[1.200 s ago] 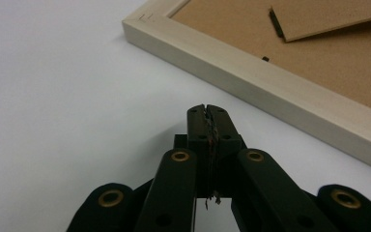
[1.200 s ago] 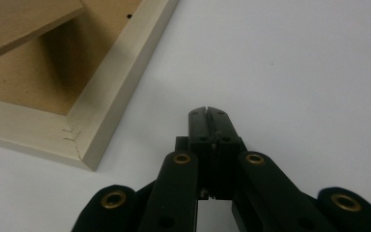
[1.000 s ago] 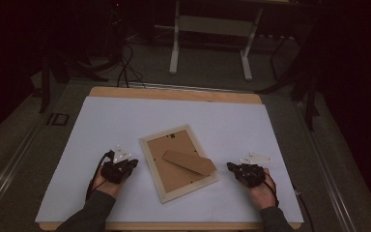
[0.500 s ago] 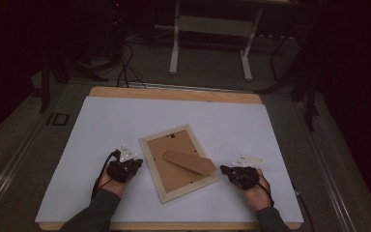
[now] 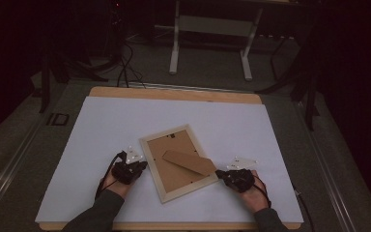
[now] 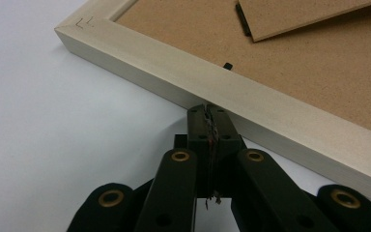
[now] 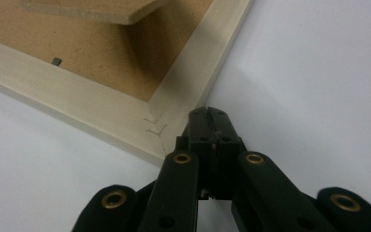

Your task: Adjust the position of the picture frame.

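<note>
Left gripper point(image 6: 207, 108) – jaws pressed together, tips against picture frame point(image 6: 251, 96) edge; right gripper point(image 7: 207, 113) likewise at its corner.

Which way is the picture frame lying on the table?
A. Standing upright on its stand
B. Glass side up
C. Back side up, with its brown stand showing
C: the picture frame lies flat with its brown backing board and stand facing up.

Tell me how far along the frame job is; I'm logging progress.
Done: the picture frame lies face down on the white sheet, stand flap up. In hand: the left hand-held gripper and right hand-held gripper, both shut, sit at opposite frame edges. Left: the backing clips look unopened.
</note>
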{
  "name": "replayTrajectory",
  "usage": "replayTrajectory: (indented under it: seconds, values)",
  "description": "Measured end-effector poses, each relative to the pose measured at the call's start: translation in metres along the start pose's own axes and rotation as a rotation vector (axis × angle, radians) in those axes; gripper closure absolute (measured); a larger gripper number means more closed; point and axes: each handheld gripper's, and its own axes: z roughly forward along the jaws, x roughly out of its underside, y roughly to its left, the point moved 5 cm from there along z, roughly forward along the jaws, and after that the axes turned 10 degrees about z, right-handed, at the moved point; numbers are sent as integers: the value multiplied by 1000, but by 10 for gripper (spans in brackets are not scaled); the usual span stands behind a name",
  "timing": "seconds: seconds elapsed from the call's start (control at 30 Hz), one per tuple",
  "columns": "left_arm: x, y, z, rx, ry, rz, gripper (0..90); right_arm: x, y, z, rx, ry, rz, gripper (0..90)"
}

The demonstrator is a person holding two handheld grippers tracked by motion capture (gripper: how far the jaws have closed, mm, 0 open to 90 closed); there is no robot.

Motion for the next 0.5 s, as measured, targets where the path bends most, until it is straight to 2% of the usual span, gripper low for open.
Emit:
replayTrajectory:
  seconds: [0.5]
  values:
    - [-8,7,9,-12,16,-6,900,0,2,0,-11,3,-3,899]
